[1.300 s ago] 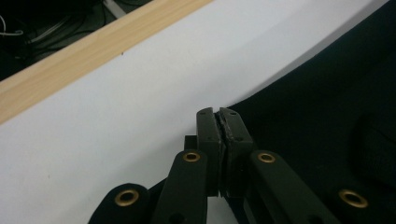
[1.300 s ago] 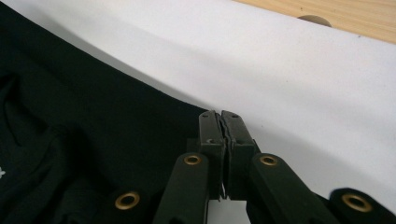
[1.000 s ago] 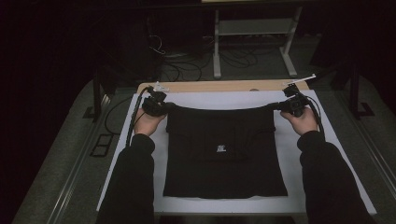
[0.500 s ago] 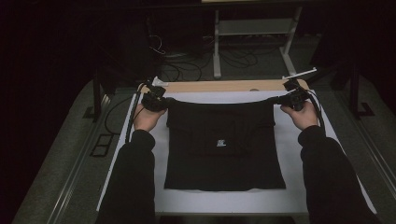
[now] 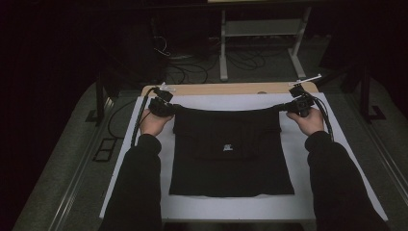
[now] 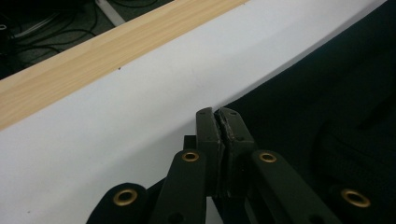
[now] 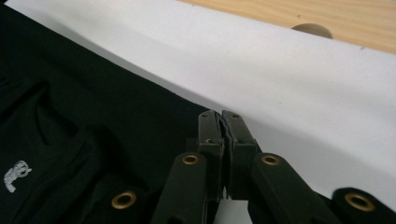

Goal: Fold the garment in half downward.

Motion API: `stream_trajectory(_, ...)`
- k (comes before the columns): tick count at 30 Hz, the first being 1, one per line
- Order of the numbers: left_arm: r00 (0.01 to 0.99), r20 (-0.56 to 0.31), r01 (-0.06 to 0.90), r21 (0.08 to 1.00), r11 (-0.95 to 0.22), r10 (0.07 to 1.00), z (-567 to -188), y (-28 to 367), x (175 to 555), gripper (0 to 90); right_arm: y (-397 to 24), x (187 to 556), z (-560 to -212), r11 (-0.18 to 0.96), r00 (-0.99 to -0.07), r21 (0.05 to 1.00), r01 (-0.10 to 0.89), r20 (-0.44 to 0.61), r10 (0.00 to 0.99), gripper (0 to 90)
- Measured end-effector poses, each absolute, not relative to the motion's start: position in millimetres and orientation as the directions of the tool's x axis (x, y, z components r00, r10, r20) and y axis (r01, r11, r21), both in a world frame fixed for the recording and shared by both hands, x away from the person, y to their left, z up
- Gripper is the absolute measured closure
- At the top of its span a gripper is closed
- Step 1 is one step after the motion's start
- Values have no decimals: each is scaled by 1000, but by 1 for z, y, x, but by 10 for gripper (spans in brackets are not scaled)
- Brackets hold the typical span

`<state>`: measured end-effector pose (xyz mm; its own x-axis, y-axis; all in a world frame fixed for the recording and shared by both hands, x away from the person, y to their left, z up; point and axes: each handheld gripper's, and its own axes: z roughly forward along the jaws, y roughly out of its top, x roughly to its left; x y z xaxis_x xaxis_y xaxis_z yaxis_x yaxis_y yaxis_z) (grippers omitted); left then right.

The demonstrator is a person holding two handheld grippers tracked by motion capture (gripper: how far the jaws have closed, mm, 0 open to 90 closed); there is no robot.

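Both hand-held grippers, left [image 5: 163, 107] and right [image 5: 298, 104], pulled the black garment [image 5: 231, 149] farther, clamped on its corners.

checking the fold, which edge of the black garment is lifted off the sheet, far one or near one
The far edge of the black garment, stretched between the left gripper and right gripper, both shut on its corners. The near edge lies flat on the white sheet.

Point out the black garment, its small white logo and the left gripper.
black garment [image 5: 231, 168]: high view, on the flat cloth below the logo.
white logo [image 5: 228, 147]: high view, on the print at the garment's middle.
left gripper [image 6: 218, 122]: left gripper view, between the closed jaw tips.
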<state>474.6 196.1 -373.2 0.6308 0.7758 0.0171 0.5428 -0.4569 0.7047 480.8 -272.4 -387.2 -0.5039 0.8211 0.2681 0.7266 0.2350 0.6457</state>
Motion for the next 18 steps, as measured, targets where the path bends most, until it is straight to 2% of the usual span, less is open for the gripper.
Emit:
stream_trajectory(6,641,-17,557,698,-450,768,-380,195,476,840,-274,482,-391,228,-506,636,737,297,810,828)
stream_trajectory(11,643,-69,569,710,-415,763,-382,196,473,753,-273,480,-388,226,-512,647,728,295,807,757)
stream_trajectory(18,663,-134,578,718,-389,737,-381,198,469,578,-267,477,-385,223,-526,663,715,300,796,627)
